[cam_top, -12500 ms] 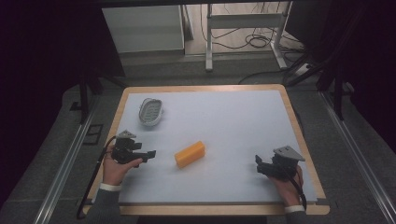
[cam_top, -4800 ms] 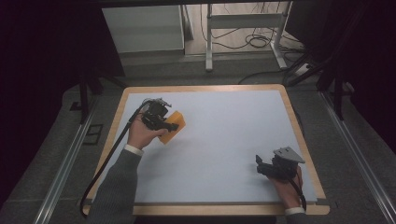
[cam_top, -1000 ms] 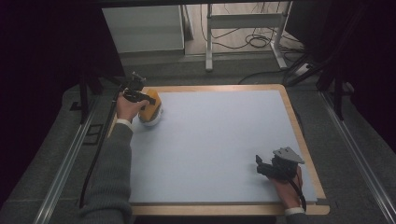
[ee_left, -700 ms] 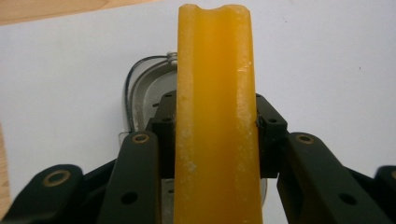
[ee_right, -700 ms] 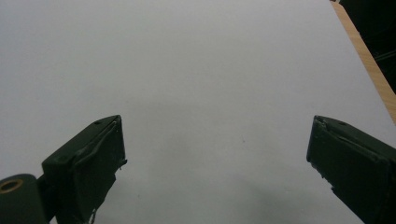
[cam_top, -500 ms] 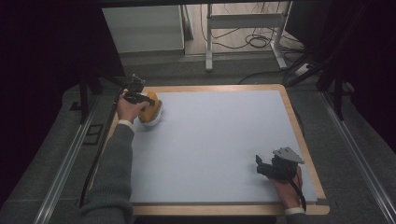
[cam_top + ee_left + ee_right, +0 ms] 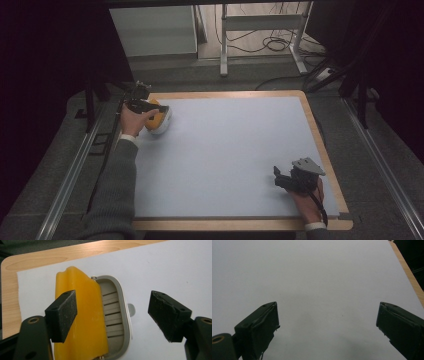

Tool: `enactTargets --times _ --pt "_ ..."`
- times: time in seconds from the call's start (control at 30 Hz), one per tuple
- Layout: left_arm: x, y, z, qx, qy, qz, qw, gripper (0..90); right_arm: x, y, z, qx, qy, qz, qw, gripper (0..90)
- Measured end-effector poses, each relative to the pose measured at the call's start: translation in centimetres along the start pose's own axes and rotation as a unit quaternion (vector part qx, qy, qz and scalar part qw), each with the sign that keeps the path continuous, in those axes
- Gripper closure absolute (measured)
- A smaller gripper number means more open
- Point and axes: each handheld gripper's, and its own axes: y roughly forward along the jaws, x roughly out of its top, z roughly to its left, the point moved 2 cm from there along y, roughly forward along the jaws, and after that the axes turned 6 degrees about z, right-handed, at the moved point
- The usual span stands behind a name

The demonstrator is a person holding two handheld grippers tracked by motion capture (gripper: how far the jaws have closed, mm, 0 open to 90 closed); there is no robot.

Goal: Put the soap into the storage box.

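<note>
A: Start at the left gripper (image 7: 112, 312). What has it got?

B: Nothing, I'd say. In the left gripper view its jaws stand wide apart, and the yellow sponge (image 7: 80, 322) lies just past the left-hand jaw, not pinched between the two. The sponge rests in the grey slotted dish (image 7: 113, 315), leaning toward the dish's left rim.

A: And where is that in the high view?

B: Upper left of the frame, near the corner of the white mat (image 7: 230, 150), with the left gripper (image 7: 150, 106) right over it.

A: What could go wrong?

B: The sponge covers only the left part of the dish and seems to ride up on the rim. If a jaw catches it as the hand lifts away, it could tip out, or the light dish could slide.

A: The right gripper (image 7: 327, 322)?

B: Jaws wide apart, holding nothing, over bare mat. In the high view the right gripper (image 7: 295, 177) sits at the lower right.

A: Anything unclear?

B: The sponge's near end is cut off at the bottom edge and partly behind the jaw. Whether the jaw touches it, I cannot tell.
</note>
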Motion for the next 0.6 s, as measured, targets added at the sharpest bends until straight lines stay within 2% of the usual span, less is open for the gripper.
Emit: enactTargets --times 0.07,0.2,0.27,0.3,0.47,0.5,0.6 --pt "-0.6 -0.5 -0.4 -0.012 0.009 -0.009 0.9998 22.7 0.0 0.0 0.0 -0.001 -0.001 0.000 1.0000 4.4" --pt "-1.1 -1.3 -1.0 -0.022 0.022 -0.018 0.9993 22.7 0.0 0.0 0.0 -0.002 -0.001 0.000 1.0000 4.4" --pt "-1.8 -2.0 -1.7 -0.035 0.038 -0.021 0.9984 22.7 0.0 0.0 0.0 -0.002 -0.002 0.000 1.0000 4.4" --pt "-1.8 -2.0 -1.7 -0.035 0.038 -0.021 0.9984 22.7 0.0 0.0 0.0 -0.002 -0.002 0.001 1.0000 4.4" --pt "-3.2 -3.1 -2.7 -0.057 0.060 -0.032 0.9960 23.4 0.0 0.0 0.1 -0.003 -0.002 0.001 1.0000 4.4" --pt "-3.9 -3.4 -3.1 -0.064 0.071 -0.033 0.9949 23.7 0.0 0.0 0.1 -0.003 -0.002 0.001 1.0000 4.4" --pt "-4.8 -3.6 -3.5 -0.062 0.080 -0.033 0.9943 24.2 0.0 0.0 0.1 -0.004 -0.003 0.001 1.0000 4.4"
